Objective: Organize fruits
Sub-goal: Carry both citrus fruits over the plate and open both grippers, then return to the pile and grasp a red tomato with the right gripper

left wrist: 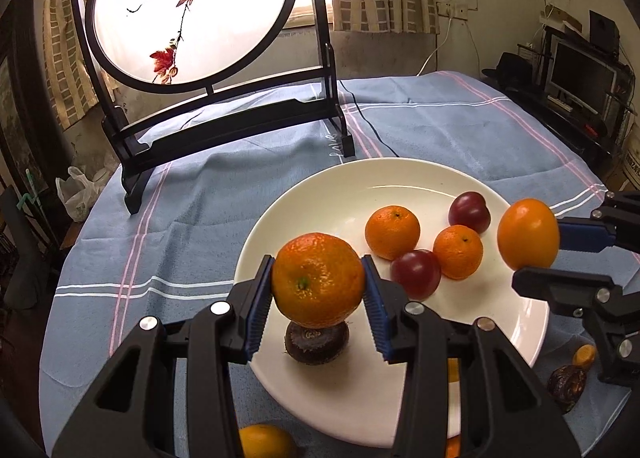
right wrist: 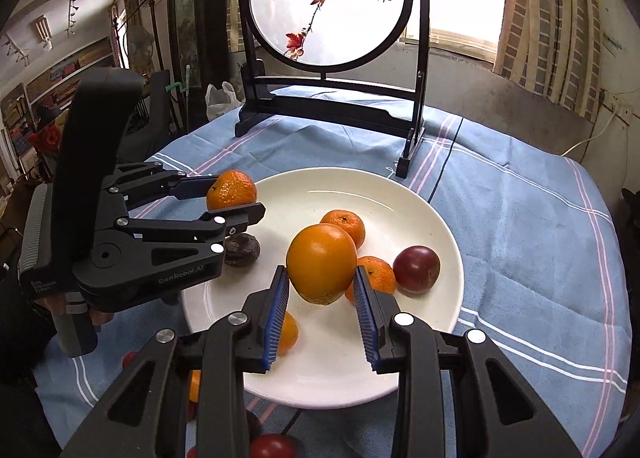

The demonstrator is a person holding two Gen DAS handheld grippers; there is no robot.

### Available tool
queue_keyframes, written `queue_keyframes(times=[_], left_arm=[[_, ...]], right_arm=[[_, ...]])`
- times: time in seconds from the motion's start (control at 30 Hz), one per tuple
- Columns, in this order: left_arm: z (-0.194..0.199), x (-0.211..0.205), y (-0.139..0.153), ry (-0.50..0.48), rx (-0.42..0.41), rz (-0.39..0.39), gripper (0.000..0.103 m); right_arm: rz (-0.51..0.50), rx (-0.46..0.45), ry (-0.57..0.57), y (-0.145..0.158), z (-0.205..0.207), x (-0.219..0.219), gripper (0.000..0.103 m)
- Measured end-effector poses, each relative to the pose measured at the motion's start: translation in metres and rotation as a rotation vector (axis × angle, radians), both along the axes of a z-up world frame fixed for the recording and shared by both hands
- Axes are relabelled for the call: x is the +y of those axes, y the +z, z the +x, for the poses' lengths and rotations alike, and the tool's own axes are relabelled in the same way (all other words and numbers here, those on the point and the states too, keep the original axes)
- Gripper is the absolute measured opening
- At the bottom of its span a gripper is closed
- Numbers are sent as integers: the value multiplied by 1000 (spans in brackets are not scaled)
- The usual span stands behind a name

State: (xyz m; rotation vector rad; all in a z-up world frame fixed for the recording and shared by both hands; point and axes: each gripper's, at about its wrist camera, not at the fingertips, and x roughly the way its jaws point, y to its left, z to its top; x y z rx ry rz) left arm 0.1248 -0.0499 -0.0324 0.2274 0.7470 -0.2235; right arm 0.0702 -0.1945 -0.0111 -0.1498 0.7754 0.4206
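My left gripper (left wrist: 318, 284) is shut on a bumpy mandarin (left wrist: 318, 278) and holds it above a dark brown fruit (left wrist: 316, 344) on the white plate (left wrist: 320, 210). My right gripper (right wrist: 322, 284) is shut on a smooth orange fruit (right wrist: 322, 262) above the plate (right wrist: 400, 194); it shows at the right of the left wrist view (left wrist: 528, 238). On the plate lie two small mandarins (left wrist: 392, 232) (left wrist: 458, 252) and two dark red plums (left wrist: 416, 274) (left wrist: 469, 212). The left gripper with its mandarin (right wrist: 231, 190) shows at the left of the right wrist view.
A black-framed round screen with painted birds (left wrist: 192, 10) stands at the back of the blue tablecloth (left wrist: 440, 126). Loose fruits lie on the cloth near the plate's front: an orange one (left wrist: 266, 440), a brown one (left wrist: 566, 382), a red plum (right wrist: 272, 446).
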Motion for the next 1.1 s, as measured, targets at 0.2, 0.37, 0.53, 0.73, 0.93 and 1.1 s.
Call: queue_keyframes(times=[0.2, 0.37, 0.53, 0.73, 0.93, 1.1], left_arm=[[7, 1, -4, 2, 13, 15, 42], [13, -3, -7, 1, 27, 21, 42], [15, 2, -6, 35, 15, 12, 72], [9, 9, 4, 49, -22, 4, 75], [-6, 11, 11, 41, -36, 1, 75], [-38, 29, 22, 34, -61, -6, 75]], right_arm=[[-18, 35, -8, -12, 3, -3, 33], [-41, 67, 5, -23, 8, 5, 34], [-29, 48, -28, -20, 10, 0, 56], [-20, 31, -36, -13, 4, -7, 56], [-12, 17, -32, -5, -15, -9, 56], [-19, 6, 30, 4, -57, -1, 56]])
